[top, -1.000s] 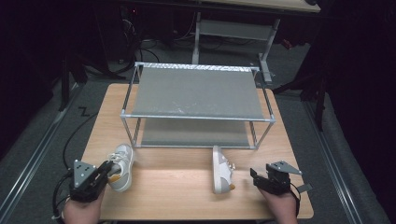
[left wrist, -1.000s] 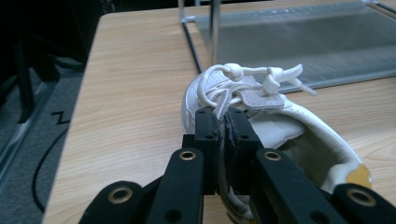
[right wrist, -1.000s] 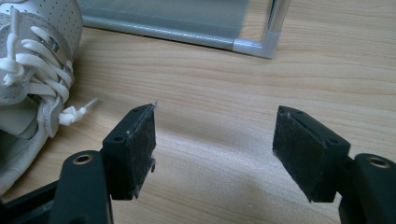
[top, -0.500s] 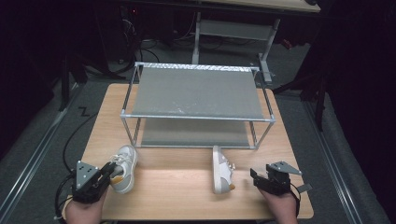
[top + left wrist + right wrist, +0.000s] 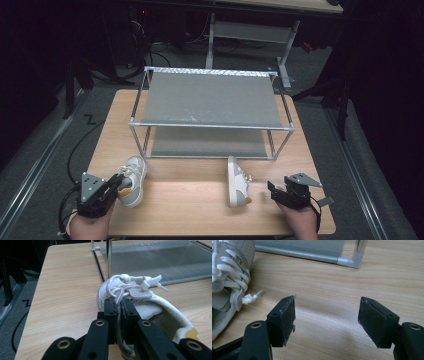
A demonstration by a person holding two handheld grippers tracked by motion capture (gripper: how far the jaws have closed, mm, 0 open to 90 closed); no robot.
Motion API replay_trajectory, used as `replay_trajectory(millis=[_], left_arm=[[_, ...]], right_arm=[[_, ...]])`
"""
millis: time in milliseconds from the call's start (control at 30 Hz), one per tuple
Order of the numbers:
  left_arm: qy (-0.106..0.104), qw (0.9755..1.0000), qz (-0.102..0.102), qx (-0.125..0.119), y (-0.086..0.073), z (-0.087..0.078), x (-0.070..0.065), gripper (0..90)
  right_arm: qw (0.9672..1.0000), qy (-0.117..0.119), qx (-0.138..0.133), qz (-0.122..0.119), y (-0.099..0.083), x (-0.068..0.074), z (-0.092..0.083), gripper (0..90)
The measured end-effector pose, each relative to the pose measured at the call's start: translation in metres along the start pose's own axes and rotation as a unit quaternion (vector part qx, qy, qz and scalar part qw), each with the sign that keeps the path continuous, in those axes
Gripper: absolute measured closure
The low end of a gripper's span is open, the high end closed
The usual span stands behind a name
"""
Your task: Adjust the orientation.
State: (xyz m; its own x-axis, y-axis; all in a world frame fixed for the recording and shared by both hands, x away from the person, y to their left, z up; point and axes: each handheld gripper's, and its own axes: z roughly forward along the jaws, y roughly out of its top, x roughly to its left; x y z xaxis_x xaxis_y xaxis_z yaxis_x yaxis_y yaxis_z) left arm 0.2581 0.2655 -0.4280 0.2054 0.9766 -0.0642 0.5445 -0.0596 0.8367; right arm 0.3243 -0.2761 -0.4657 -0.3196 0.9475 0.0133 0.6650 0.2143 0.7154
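A white sneaker (image 5: 134, 175) stands upright on the wooden table (image 5: 190, 210) at the front left. My left gripper (image 5: 120, 182) is shut on the near side of its collar. In the left gripper view the jaws (image 5: 119, 307) pinch the sneaker's (image 5: 150, 307) side wall just behind the knotted laces. A second white sneaker (image 5: 236, 182) lies on its side at the front right. My right gripper (image 5: 273, 193) rests to the right of it, open and holding nothing. In the right gripper view its jaws (image 5: 327, 320) stand wide apart over bare wood, with that sneaker (image 5: 227, 277) to their left.
A two-shelf metal rack (image 5: 210, 100) with grey shelves stands on the far half of the table; its corner post (image 5: 359, 250) rises ahead of my right gripper. Bare wood lies between the two sneakers. Dark floor and cables surround the table.
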Motion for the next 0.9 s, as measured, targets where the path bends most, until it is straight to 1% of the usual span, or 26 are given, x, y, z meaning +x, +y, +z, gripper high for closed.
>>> replay_trajectory(millis=[700, 900], left_arm=[[0.000, 1.0000, -0.003, 0.004, -0.0012, 0.0018, 0.0007, 84.4], [-0.001, 1.0000, 0.001, 0.005, -0.0011, 0.0021, -0.0003, 84.4]], right_arm=[[1.0000, 0.001, 0.003, 0.000, -0.0003, 0.0009, 0.0012, 30.1], [1.0000, 0.002, 0.003, 0.001, -0.0005, 0.0010, 0.0014, 30.1]])
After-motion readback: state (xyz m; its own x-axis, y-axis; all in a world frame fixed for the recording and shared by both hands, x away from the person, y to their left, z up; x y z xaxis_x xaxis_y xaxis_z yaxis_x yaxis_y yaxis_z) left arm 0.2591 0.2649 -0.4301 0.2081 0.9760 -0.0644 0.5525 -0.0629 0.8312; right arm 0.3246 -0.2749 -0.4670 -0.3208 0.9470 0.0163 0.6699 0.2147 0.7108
